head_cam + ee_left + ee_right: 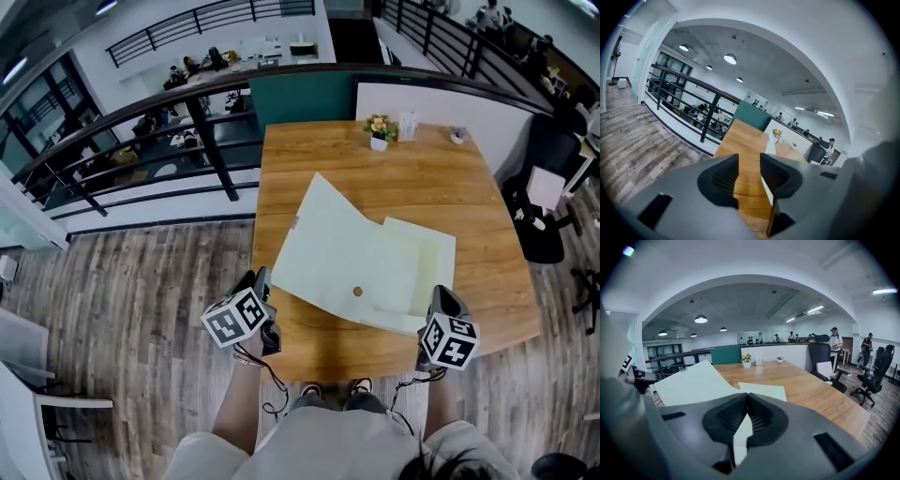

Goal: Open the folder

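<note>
A pale yellow folder (pixel 347 258) lies open on the wooden table (pixel 309 150), its left cover raised at a slant and loose sheets (pixel 427 258) showing on the right half. My left gripper (pixel 265 281) hangs at the cover's near left corner. In the left gripper view the left gripper (pixel 750 161) stands open, with the folder's cover edge (pixel 768 185) running along the right jaw. My right gripper (pixel 439 298) is at the near right corner. In the right gripper view the right gripper (pixel 746 401) is shut on a pale corner of the folder (pixel 689 383).
A small flower pot (pixel 379 131), a clear stand (pixel 408 125) and a small purple item (pixel 457 135) sit at the table's far edge. A black railing (pixel 141 122) runs to the left, office chairs (pixel 548 178) stand to the right, and the person's legs are at the near edge.
</note>
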The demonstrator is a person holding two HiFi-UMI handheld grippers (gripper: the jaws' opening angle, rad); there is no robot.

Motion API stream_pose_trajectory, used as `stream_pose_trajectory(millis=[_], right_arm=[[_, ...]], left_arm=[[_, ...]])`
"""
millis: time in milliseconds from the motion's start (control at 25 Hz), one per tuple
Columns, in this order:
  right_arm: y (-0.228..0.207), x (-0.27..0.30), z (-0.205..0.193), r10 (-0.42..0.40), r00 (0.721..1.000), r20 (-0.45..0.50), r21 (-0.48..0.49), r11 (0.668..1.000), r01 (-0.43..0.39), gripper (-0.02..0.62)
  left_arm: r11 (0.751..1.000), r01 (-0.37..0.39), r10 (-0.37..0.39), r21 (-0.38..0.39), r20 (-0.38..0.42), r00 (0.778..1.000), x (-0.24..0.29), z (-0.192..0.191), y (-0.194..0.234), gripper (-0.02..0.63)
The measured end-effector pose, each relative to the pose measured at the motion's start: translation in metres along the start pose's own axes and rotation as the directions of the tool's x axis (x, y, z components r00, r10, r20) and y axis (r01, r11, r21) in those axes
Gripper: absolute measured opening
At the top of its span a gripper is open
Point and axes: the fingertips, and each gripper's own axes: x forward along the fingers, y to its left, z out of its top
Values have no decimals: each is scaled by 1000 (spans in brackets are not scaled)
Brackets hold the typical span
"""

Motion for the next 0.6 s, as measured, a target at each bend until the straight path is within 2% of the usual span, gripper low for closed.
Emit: stream_pose_trajectory(millis=[240,440,600], right_arm=[[-8,-11,17,-4,999,48,3,1000,4,2],[-19,-25,28,-40,995,89,4,999,39,2],[-31,-43,34,-74,990,121,6,997,74,2]], left_arm=[[990,25,-41,138,111,993,-27,43,-39,138],[962,61,-112,267,178,978,-42,73,-87,114],[934,113,-185,339,188,965,-43,78,-128,93]])
